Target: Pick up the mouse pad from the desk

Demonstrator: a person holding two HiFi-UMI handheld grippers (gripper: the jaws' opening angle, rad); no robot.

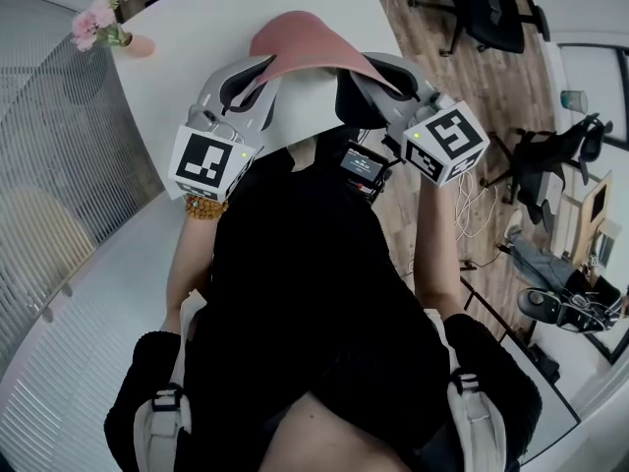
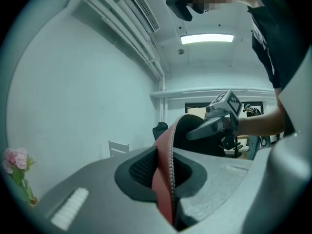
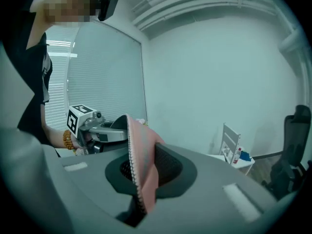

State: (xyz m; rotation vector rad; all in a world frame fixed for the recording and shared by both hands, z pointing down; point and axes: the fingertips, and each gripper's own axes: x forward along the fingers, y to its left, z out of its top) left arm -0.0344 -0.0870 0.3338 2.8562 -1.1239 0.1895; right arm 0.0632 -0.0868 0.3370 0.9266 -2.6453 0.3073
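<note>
Left gripper and right gripper each clamp one end of the mouse pad, which spans crosswise between them above the desk.

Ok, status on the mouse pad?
Holding: left gripper and right gripper both shut on pink mouse pad. Pad bowed, off the white desk. Well aside: flower vase.

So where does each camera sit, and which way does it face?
Head view: on the person's head, facing steeply down at the left gripper, right gripper and mouse pad above the desk; forearms, dark top show.
Left gripper view: on that gripper, looking along its jaws, shut on the mouse pad; a forearm shows.
Right gripper view: same on its gripper; a beaded wrist shows.
Shared: each gripper view sees the other gripper.
</note>
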